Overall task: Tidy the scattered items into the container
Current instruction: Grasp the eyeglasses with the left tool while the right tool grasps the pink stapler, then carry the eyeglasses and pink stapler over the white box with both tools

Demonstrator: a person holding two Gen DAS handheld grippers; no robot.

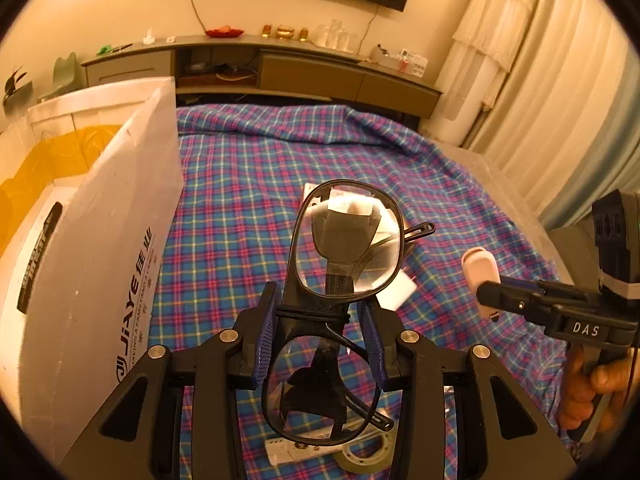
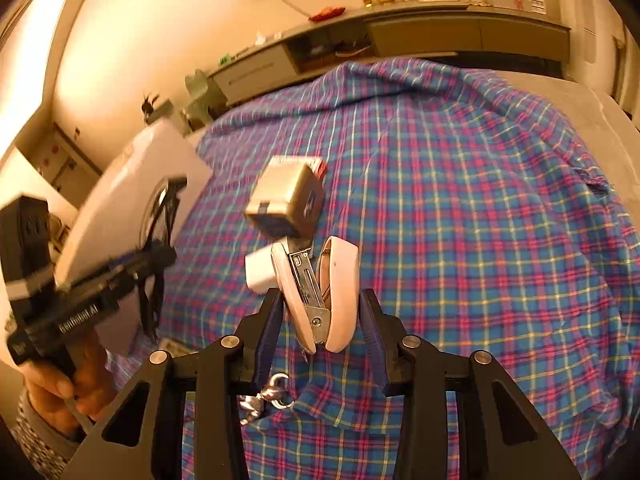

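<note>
Off to the left of my left jaws stands the white container (image 1: 100, 240), its near wall printed with JIAYE lettering, lid tilted up; inside I can make out something yellow (image 1: 52, 160), but what it is I cannot tell. My left gripper (image 1: 320, 336) is clamped on a pair of black-framed glasses (image 1: 340, 280), the blue pads squeezing the frame at the bridge, one lens sticking out past the fingertips, the other lens hanging back toward me. The glasses are up off the plaid cloth (image 1: 248, 184). Beyond the jaws, seen partly through the lens, a small boxy item (image 2: 286, 204) and a white block (image 1: 400, 292) lie on the cloth. Under my left jaws, a white power strip (image 1: 296, 446) and a roll of tape (image 1: 360, 456). Over to the right, my right gripper (image 2: 320, 320) is closed on a pinkish-white stapler (image 2: 320, 292), pads pressing both of its sides, its mouth gaping open, lifted clear of the cloth. Below those jaws, a metal clasp (image 2: 264, 398) rests on the plaid.
</note>
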